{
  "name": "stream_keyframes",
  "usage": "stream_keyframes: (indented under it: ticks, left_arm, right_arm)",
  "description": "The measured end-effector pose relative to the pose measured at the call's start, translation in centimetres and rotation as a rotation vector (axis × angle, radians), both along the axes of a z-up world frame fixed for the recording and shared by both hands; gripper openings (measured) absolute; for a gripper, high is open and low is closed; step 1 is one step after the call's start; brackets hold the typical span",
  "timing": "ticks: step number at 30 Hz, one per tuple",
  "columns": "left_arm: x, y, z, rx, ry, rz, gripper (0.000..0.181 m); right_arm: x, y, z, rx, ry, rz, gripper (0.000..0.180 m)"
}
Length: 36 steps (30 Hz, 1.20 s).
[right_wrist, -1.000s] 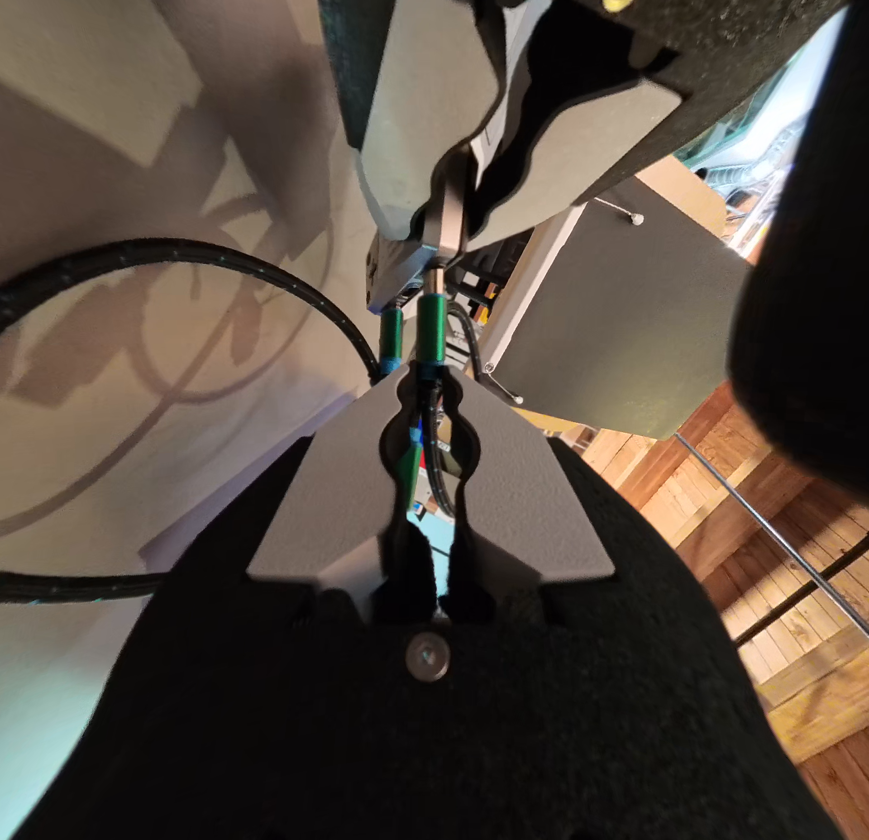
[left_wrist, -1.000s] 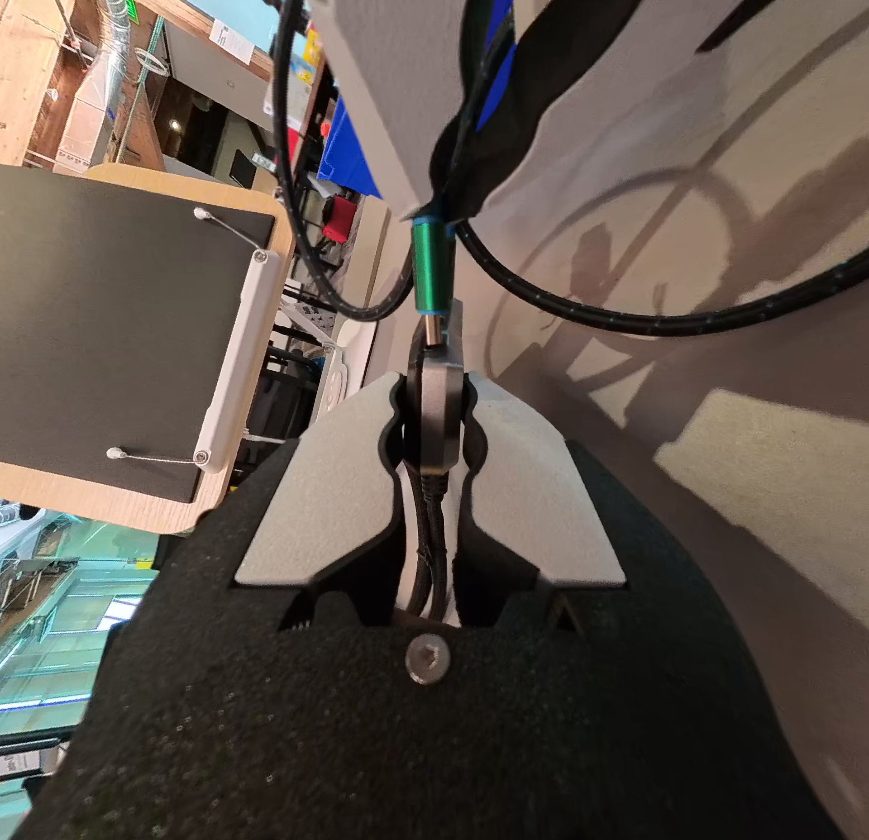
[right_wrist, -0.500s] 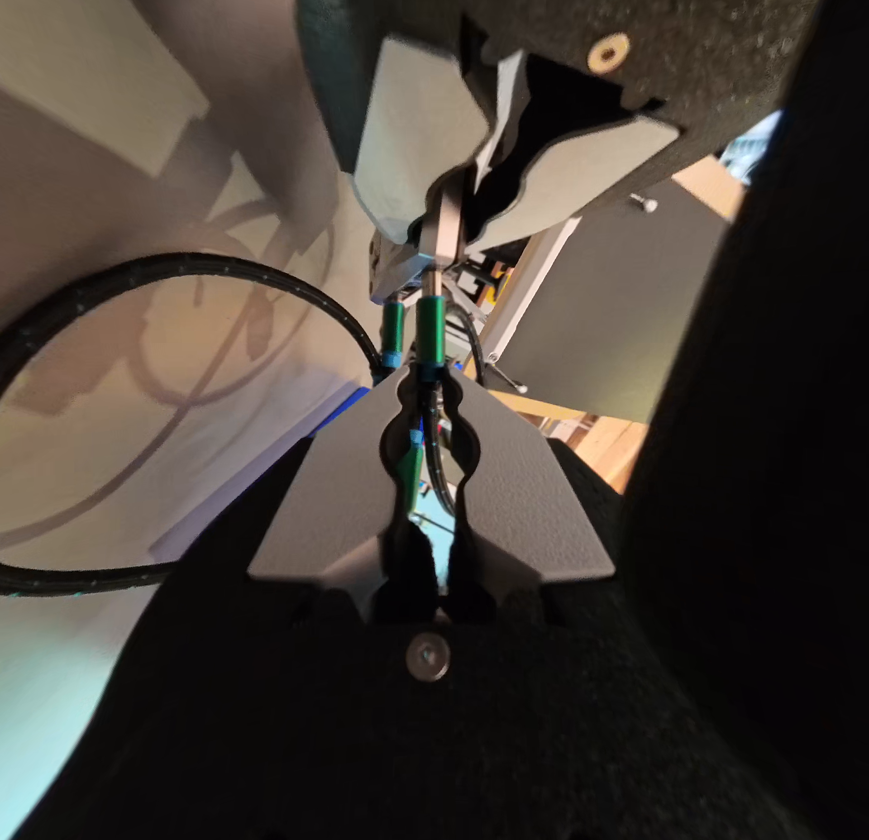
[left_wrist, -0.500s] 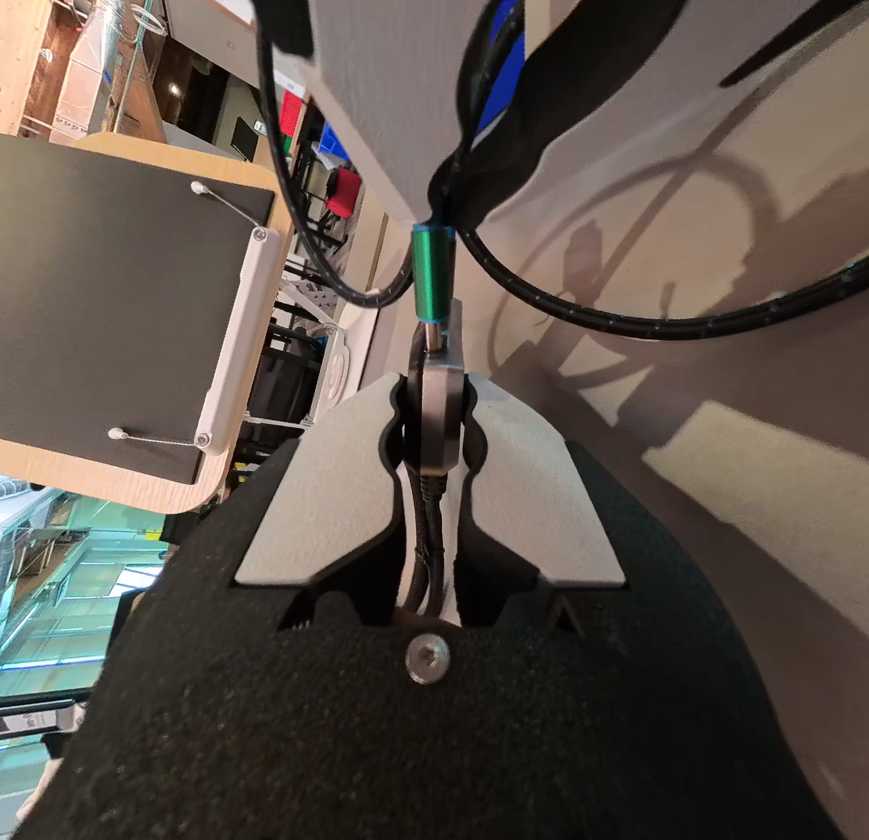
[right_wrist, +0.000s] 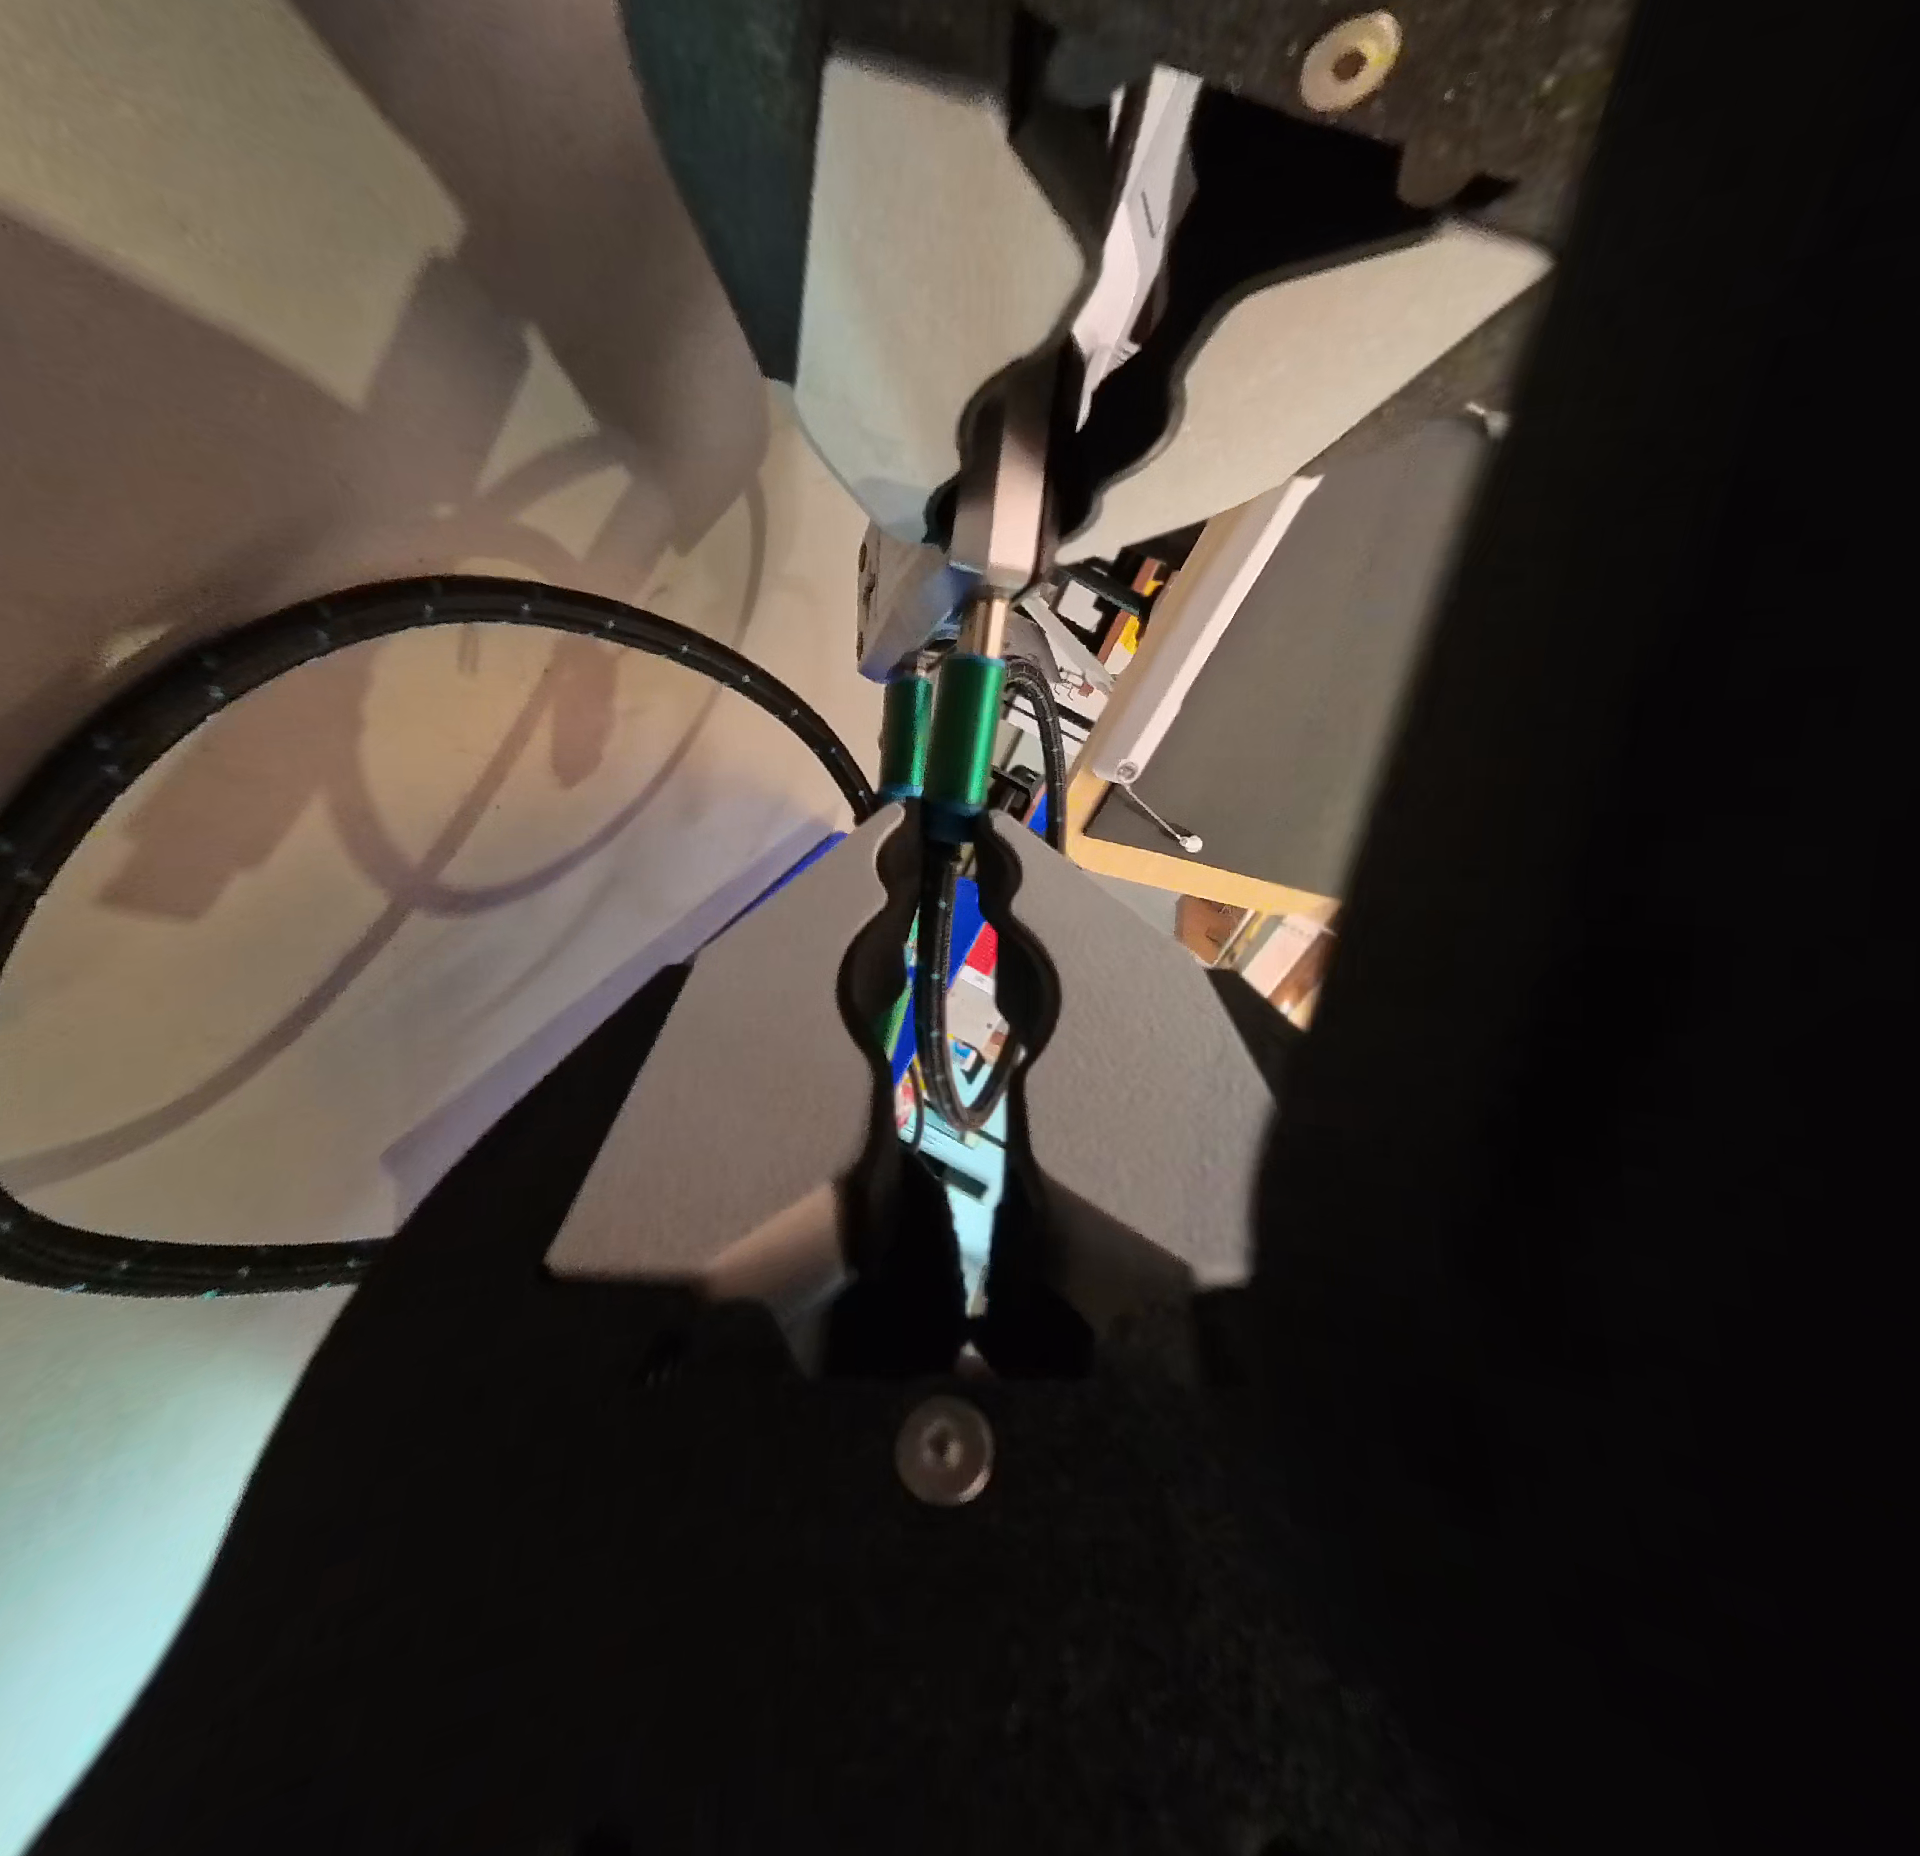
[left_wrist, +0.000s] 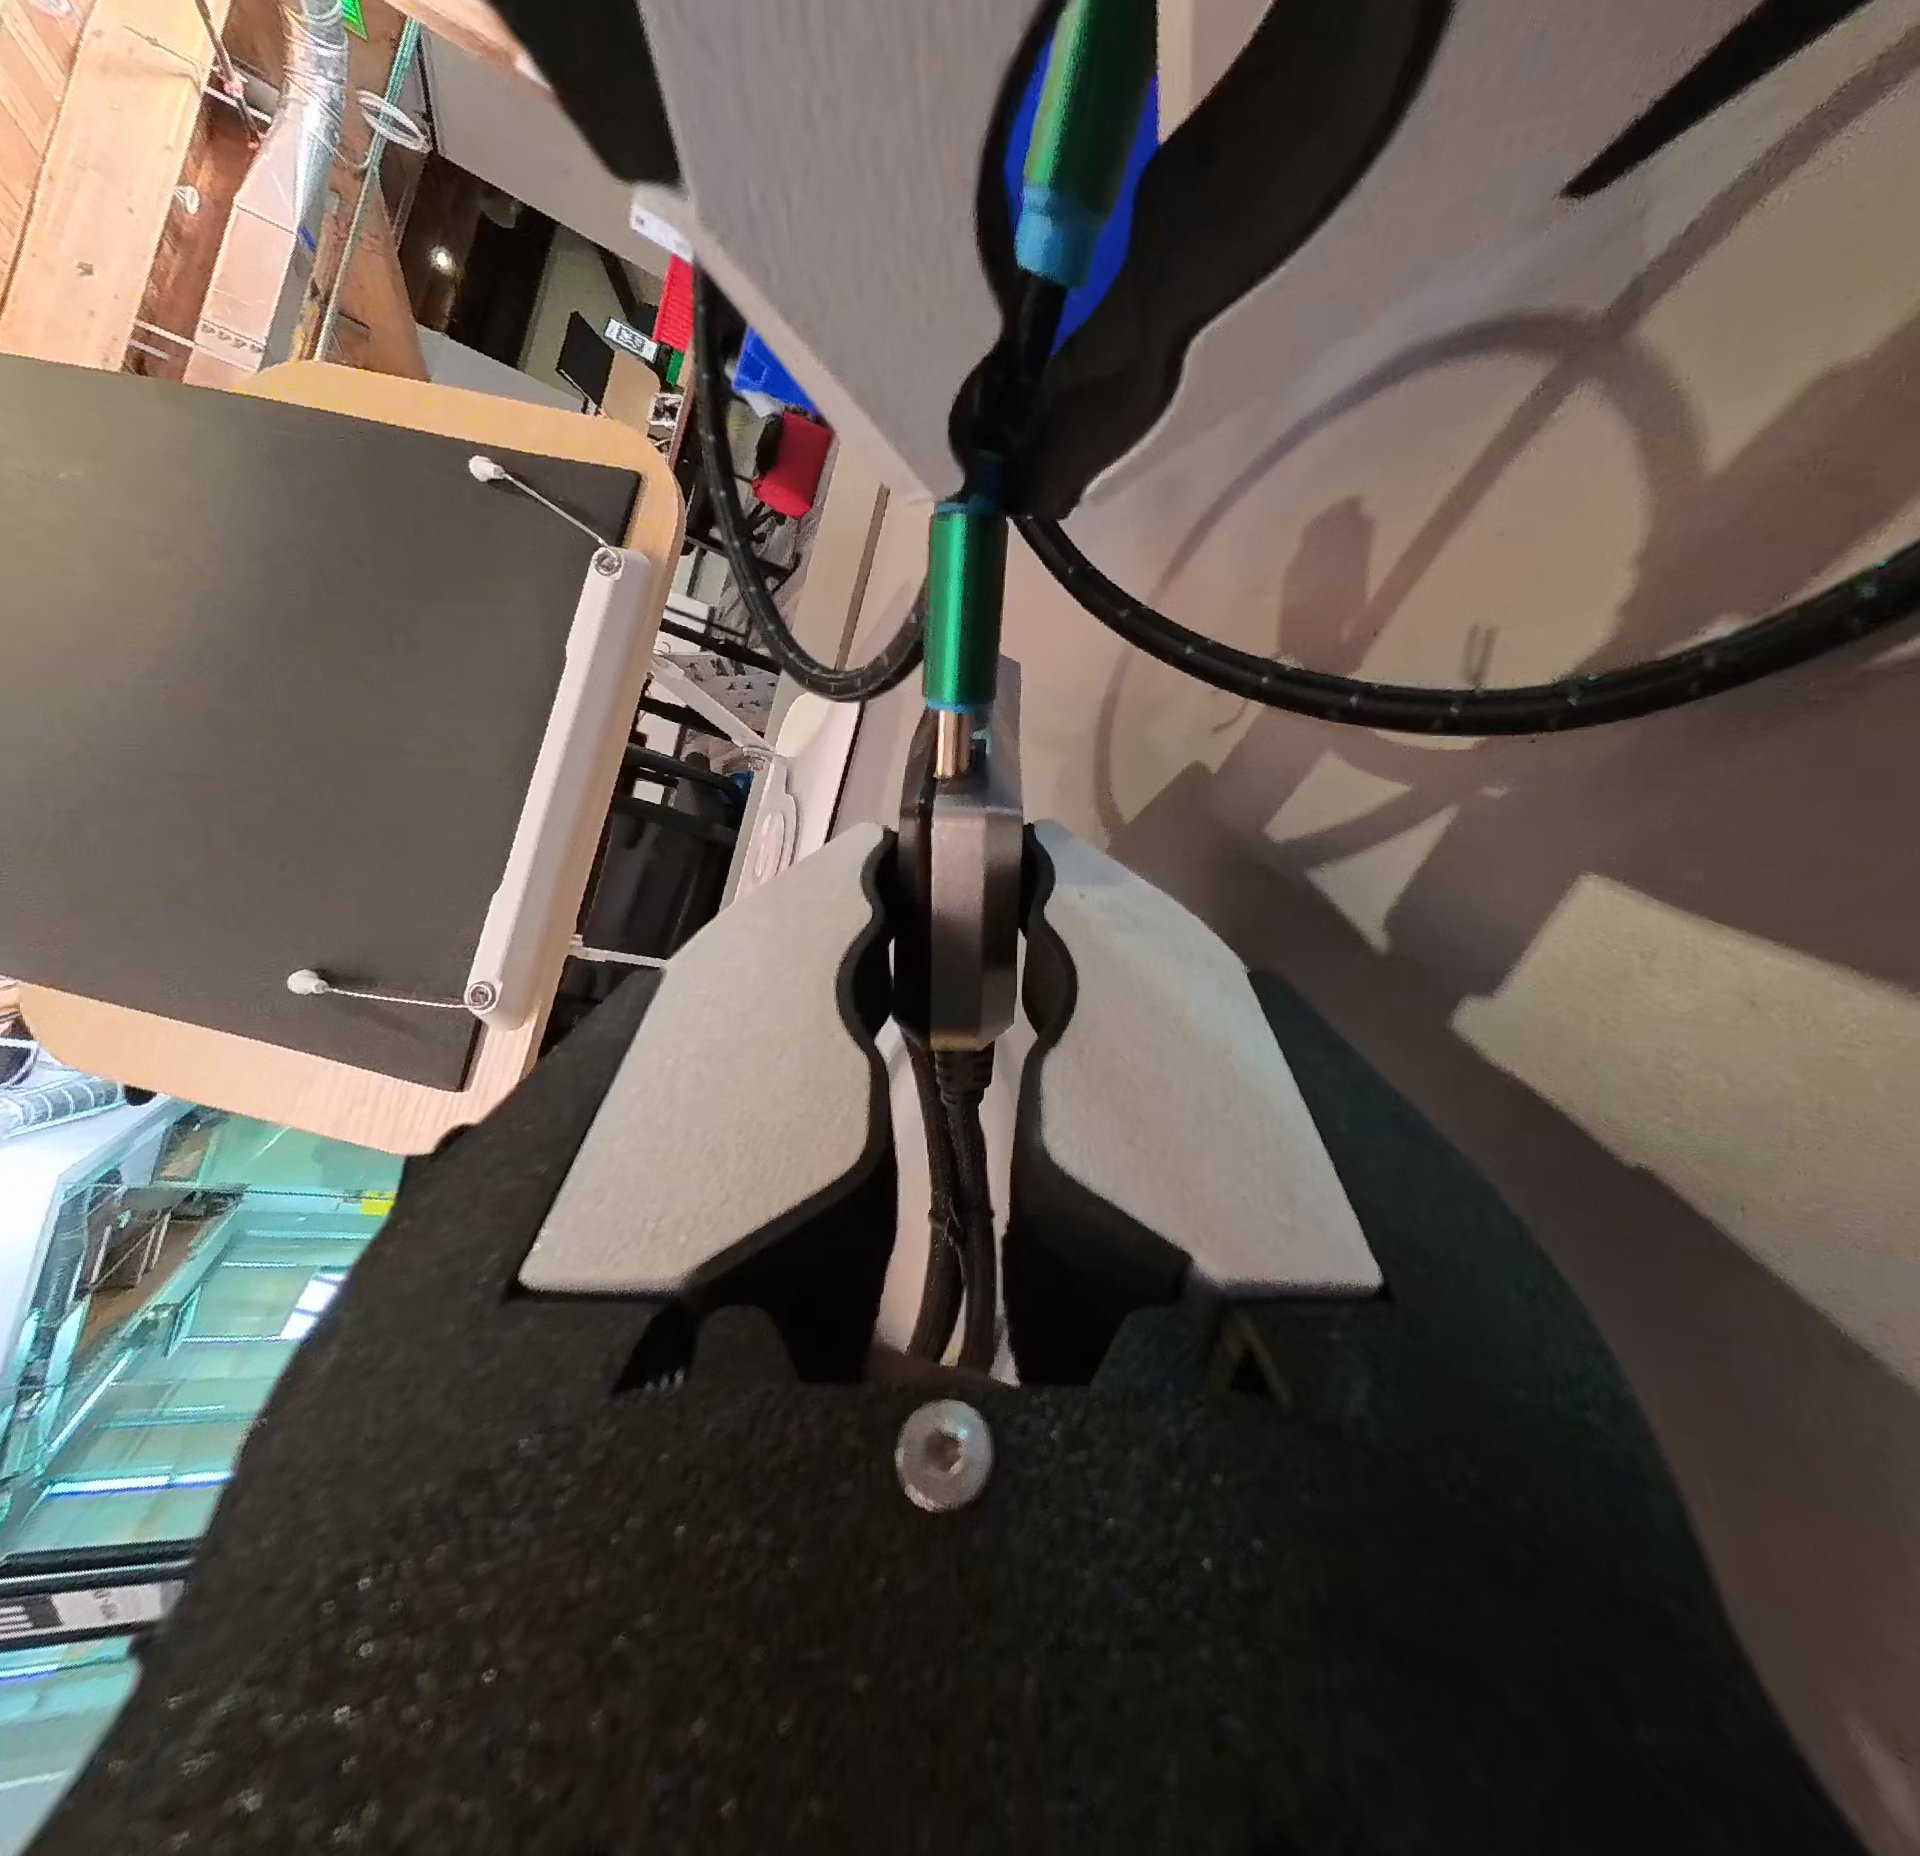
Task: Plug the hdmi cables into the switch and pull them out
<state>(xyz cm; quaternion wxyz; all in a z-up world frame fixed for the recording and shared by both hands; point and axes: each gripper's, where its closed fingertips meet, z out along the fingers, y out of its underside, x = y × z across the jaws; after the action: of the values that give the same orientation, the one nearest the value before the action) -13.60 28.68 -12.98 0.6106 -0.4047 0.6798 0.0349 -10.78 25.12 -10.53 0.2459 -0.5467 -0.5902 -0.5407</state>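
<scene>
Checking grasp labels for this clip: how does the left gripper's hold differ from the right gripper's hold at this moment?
The left gripper is shut on the grey metal switch; the right gripper is shut on the black braided cable just behind its green plug. The switch fills the left gripper's fingertip gap; the thin cable leaves open hollows between the right gripper's fingers. Both are shut and face each other, with the plug's metal tip entering the switch.

light: warm, hard shadows on wall | right view: dim, blurred | edges: fisheye-bent
</scene>
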Motion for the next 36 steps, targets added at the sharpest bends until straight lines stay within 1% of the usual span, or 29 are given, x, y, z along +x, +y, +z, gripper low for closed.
stream_keyframes:
  ticks: [4,7,9,12,13,14,15,16,18,20,21,23,25,27,28,29,30,32,33,34,36]
  left_arm:
    - [0.0,-0.1,0.0,-0.038,-0.012,0.0,0.02]
    - [-0.1,0.0,0.2,-0.058,-0.033,-0.013,0.021]
    - [0.0,0.1,0.5,-0.087,-0.061,-0.02,0.021]
    - [0.0,0.0,0.7,-0.106,-0.087,-0.027,0.021]
    - [0.1,0.0,0.7,-0.116,-0.095,-0.031,0.021]
    - [0.1,0.0,0.8,-0.125,-0.1,-0.033,0.021]
    - [0.1,0.0,0.8,-0.127,-0.102,-0.033,0.021]
    - [0.0,0.0,0.8,-0.125,-0.104,-0.032,0.021]
    - [0.0,0.1,0.8,-0.121,-0.104,-0.032,0.021]
    - [0.0,0.0,0.7,-0.12,-0.101,-0.031,0.021]
    - [0.1,0.0,0.7,-0.117,-0.101,-0.032,0.021]
    - [0.1,-0.1,0.7,-0.115,-0.1,-0.033,0.021]
    - [0.1,-0.1,0.6,-0.112,-0.094,-0.035,0.021]
    - [0.1,-0.2,0.3,-0.111,-0.079,-0.037,0.021]
    - [0.1,-0.2,0.2,-0.108,-0.072,-0.039,0.021]
    - [0.1,-0.3,0.1,-0.105,-0.066,-0.042,0.021]
    - [0.1,-0.3,0.0,-0.104,-0.058,-0.047,0.021]
    - [0.1,-0.3,-0.3,-0.103,-0.044,-0.053,0.021]
    - [0.1,-0.3,-0.4,-0.102,-0.038,-0.055,0.021]
    - [0.1,-0.4,-0.5,-0.1,-0.032,-0.056,0.021]
    - [0.1,-0.4,-0.7,-0.09,-0.022,-0.059,0.022]
  right_arm:
    - [-0.1,-0.1,-0.1,-0.005,-0.025,0.025,0.009]
    - [-0.3,0.0,0.1,0.009,0.035,0.057,0.009]
    - [-0.4,0.1,0.6,0.039,0.047,0.09,0.009]
    - [-0.3,0.3,1.0,0.035,0.083,0.116,0.01]
    - [-0.4,0.2,1.1,0.031,0.118,0.116,0.011]
    - [-0.7,0.0,1.6,0.044,0.175,0.12,0.018]
    - [-1.0,-0.3,2.2,0.053,0.242,0.119,0.022]
    - [-1.1,-0.8,2.6,0.05,0.301,0.101,0.022]
    - [-0.7,-1.7,3.4,0.056,0.427,0.049,0.028]
    - [-0.7,-3.3,2.9,0.018,0.662,-0.003,0.029]
    - [-1.3,-4.2,2.0,-0.037,0.846,-0.041,0.028]
    - [-3.6,-5.5,-0.2,-0.187,1.301,-0.122,0.029]
    - [-4.5,-5.4,-1.3,-0.271,1.702,-0.229,0.032]
    - [-5.1,-5.1,-1.0,-0.375,2.074,-0.276,0.035]
    - [-5.0,-5.0,0.1,-0.401,2.237,-0.254,0.035]
    - [-4.5,-4.9,1.2,-0.39,2.349,-0.222,0.036]
    - [-3.6,-4.7,2.4,-0.353,2.407,-0.193,0.037]
    - [-1.5,-4.1,4.5,-0.266,2.472,-0.166,0.038]
    - [-0.5,-3.8,5.2,-0.253,2.506,-0.175,0.038]
    - [0.3,-3.5,5.3,-0.269,2.545,-0.214,0.038]
    - [0.3,-3.0,4.2,-0.381,2.602,-0.303,0.041]
